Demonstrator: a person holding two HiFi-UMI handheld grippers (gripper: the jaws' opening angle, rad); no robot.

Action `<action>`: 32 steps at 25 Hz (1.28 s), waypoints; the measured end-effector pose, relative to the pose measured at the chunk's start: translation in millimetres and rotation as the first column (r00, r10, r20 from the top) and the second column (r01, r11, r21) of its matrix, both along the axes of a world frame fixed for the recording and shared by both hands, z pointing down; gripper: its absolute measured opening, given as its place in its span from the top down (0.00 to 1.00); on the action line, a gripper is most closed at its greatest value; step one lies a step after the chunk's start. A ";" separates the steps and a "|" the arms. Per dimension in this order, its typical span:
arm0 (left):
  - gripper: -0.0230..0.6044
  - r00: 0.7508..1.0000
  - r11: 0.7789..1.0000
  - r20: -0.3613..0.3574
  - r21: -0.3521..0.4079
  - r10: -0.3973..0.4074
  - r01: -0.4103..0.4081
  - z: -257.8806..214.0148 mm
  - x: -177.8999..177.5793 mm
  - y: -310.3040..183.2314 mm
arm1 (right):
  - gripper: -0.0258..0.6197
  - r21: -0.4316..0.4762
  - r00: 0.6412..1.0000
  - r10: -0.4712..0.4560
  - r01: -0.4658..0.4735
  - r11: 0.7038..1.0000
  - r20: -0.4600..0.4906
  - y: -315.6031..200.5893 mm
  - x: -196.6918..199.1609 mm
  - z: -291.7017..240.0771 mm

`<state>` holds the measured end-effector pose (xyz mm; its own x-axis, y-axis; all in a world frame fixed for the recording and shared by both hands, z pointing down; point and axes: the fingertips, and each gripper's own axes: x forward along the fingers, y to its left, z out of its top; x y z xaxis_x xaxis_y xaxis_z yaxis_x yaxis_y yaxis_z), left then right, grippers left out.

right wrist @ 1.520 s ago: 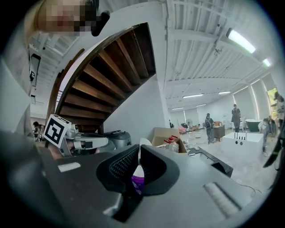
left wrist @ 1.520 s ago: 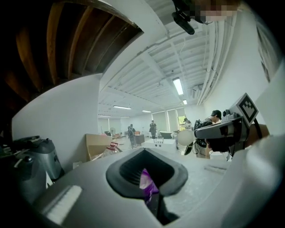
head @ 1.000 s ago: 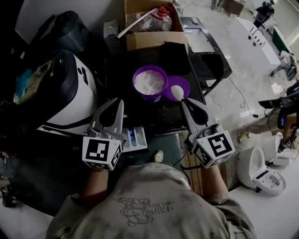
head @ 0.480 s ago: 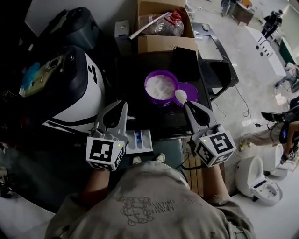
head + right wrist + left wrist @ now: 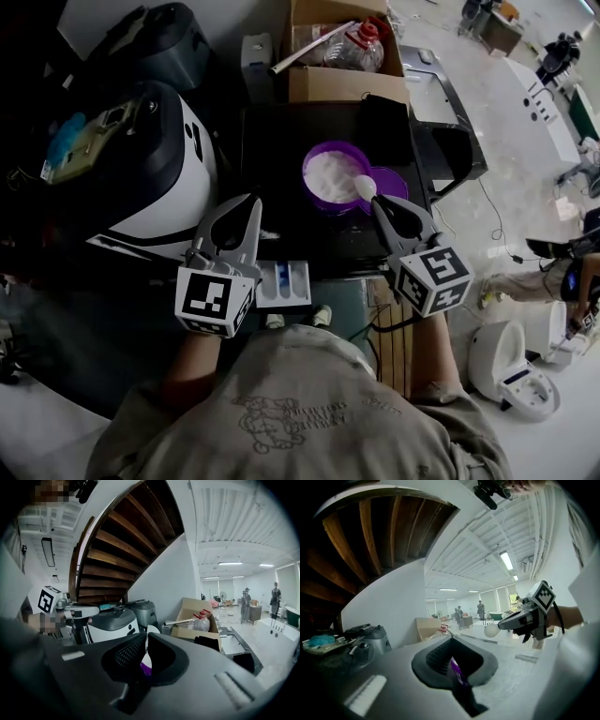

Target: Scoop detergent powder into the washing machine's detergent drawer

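While the right gripper [image 5: 379, 202] has its 2 jaws clamped on the handle of a white spoon [image 5: 364, 187], the left gripper [image 5: 251, 204] grips nothing that can be named. Its jaws meet tip to tip, and its own view shows only a thin purple sliver in the slit between them, too small to identify. The spoon sticks out ahead of the right gripper's tips, its scoop end over the right edge of the purple bowl [image 5: 307, 180], where a purple lid [image 5: 395, 184] lies just beside it. White detergent powder [image 5: 333, 172] fills the bowl, just ahead and left of the right gripper. Whether the spoon carries powder cannot be told. The detergent drawer [image 5: 284, 283] lies behind both sets of tips, toward the person, between the 2 grippers and just right of the left gripper's marker cube [image 5: 214, 302]. The left gripper hovers well left of the bowl, above the dark surface [image 5: 272, 150].
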<state>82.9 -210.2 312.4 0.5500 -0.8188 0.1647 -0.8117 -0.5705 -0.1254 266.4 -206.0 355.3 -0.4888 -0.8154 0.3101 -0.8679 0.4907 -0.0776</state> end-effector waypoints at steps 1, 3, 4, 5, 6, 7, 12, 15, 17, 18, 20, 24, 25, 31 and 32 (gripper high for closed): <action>0.96 1.000 1.000 0.004 0.000 0.002 -0.002 1.4 -0.4 -2.0 | 0.90 -0.010 1.000 -0.004 0.004 1.000 -0.013 -5.9 -0.4 3.0; 0.96 1.000 1.000 0.009 -0.002 0.005 -0.005 3.5 -1.1 -6.8 | 0.90 -0.033 1.000 -0.009 0.008 0.999 -0.028 -18.8 -0.9 9.5; 0.96 1.000 1.000 0.008 -0.004 0.006 -0.006 3.9 -1.5 -9.2 | 0.90 -0.048 0.999 -0.012 0.011 0.999 -0.034 -25.2 -1.7 13.2; 0.96 1.000 1.000 0.007 -0.007 0.007 -0.007 4.2 -1.9 -11.5 | 0.90 -0.065 0.999 -0.017 0.014 0.998 -0.041 -31.3 -3.0 17.1; 0.96 1.000 1.000 0.007 -0.011 0.008 -0.008 4.4 -2.0 -13.6 | 0.90 -0.083 0.999 -0.023 0.019 0.996 -0.049 -36.8 -4.9 21.2; 0.96 1.000 1.000 0.010 -0.016 0.011 -0.011 5.0 -1.9 -15.5 | 0.90 -0.102 0.998 -0.029 0.023 0.995 -0.057 -41.6 -7.3 24.8; 0.96 0.999 0.998 0.020 -0.037 0.044 -0.043 12.1 2.0 -26.5 | 0.90 -0.166 0.991 -0.076 0.057 0.984 -0.110 -64.5 -22.9 35.2; 0.96 0.998 0.997 0.026 -0.040 0.060 -0.059 16.7 4.2 -32.8 | 0.90 -0.212 0.982 -0.104 0.068 0.975 -0.160 -82.3 -30.3 49.3; 0.96 0.997 0.997 0.025 -0.046 0.071 -0.070 19.6 6.1 -36.2 | 0.90 -0.244 0.974 -0.121 0.073 0.967 -0.192 -92.8 -33.2 61.1; 0.96 0.997 0.996 0.028 -0.051 0.076 -0.074 21.5 6.8 -37.8 | 0.90 -0.261 0.970 -0.129 0.073 0.963 -0.205 -97.5 -33.8 67.7; 0.96 0.996 0.995 0.037 -0.063 0.081 -0.078 25.4 7.0 -41.1 | 0.90 -0.300 0.963 -0.141 0.068 0.952 -0.231 -104.6 -33.7 81.9; 0.96 0.996 0.994 0.040 -0.067 0.085 -0.082 32.4 4.6 -48.3 | 0.90 -0.367 0.948 -0.166 0.057 0.929 -0.272 -113.9 -33.2 107.1; 0.96 0.995 0.994 0.043 -0.070 0.087 -0.084 34.2 3.9 -50.2 | 0.90 -0.379 0.945 -0.169 0.054 0.924 -0.278 -116.5 -33.6 111.6; 0.96 0.993 0.992 0.079 -0.095 0.090 -0.082 52.4 -4.8 -56.7 | 0.90 -0.454 0.914 -0.221 0.046 0.890 -0.341 -127.0 -42.7 138.4; 0.96 0.994 0.992 0.067 -0.096 0.091 -0.084 53.8 -5.3 -57.2 | 0.90 -0.465 0.908 -0.231 0.047 0.884 -0.349 -127.5 -45.0 141.6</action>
<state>77.7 -267.4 366.2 0.6032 -0.7472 0.2789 -0.7489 -0.6509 -0.1242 221.4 -333.5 496.9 -0.3530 -0.4818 0.8021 -0.7977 0.6029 0.0111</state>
